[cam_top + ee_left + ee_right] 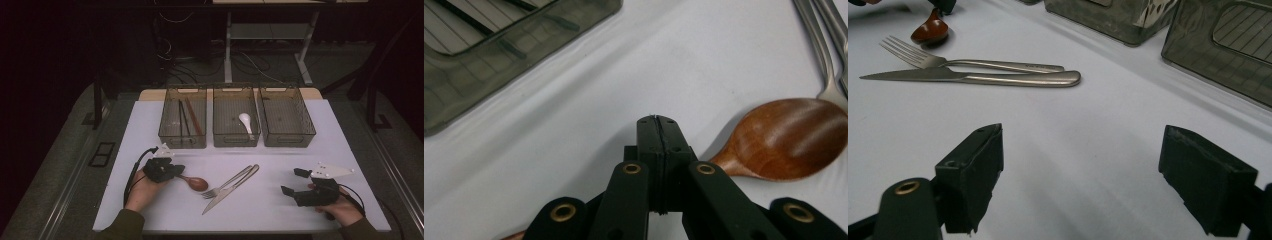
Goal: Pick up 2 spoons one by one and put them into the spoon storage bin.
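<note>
I had the left gripper [172,171] clamped on the wooden spoon [784,138]'s handle; the right gripper [1083,180] stood apart. Next: lift it toward a far bin [182,120].

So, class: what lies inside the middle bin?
The middle bin holds one white spoon on its ribbed floor. Its near wall hides a strip of floor behind it.

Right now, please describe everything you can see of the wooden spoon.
The wooden spoon looks like glossy reddish-brown wood, with an oval bowl facing up. It lies flat on the white table, left of the fork and knife, apart from them. The left gripper is shut on its handle, which the jaws hide.
</note>
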Tool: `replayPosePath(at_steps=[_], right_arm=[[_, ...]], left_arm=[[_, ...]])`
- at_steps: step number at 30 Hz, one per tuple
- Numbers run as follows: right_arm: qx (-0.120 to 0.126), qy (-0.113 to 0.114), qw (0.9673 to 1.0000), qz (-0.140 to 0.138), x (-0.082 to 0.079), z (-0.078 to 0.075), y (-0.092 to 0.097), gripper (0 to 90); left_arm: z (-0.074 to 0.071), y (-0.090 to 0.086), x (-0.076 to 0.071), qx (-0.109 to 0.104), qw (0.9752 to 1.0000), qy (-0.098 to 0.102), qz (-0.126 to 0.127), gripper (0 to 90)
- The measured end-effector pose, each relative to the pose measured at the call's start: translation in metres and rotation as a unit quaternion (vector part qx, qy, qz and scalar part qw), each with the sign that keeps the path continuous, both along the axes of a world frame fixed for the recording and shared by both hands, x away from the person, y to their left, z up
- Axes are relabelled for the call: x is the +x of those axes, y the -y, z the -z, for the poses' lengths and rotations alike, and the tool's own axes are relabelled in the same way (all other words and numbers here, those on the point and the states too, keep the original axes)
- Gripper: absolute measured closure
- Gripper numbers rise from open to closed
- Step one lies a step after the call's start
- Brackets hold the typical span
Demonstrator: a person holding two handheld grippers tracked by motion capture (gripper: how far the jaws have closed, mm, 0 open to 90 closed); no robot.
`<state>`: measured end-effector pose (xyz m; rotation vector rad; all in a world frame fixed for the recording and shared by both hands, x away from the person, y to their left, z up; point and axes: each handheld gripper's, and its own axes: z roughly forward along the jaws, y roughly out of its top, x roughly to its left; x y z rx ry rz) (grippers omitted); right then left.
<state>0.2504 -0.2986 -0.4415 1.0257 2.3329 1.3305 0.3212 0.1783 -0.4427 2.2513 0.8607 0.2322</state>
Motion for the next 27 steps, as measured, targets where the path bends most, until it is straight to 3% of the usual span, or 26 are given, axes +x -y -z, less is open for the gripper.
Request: replayPosePath(at_steps=[4,21,27], right_arm=[[-0.001,0.000,1.0000,0.000,0.000,0.000,0.000,17.7],[-0.002,0.000,1.0000,0.000,0.000,0.000,0.000,17.7],[-0.004,0.000,1.0000,-0.003,0.002,0.001,0.000,17.7]], left_arm=[[0.000,-0.002,-0.003,-0.001,0.9999,-0.015,-0.007,88.6],[-0.005,-0.014,-0.028,-0.001,0.9993,-0.038,-0.005,88.5],[-0.010,-0.011,-0.027,-0.050,0.9986,-0.017,-0.004,74.5]])
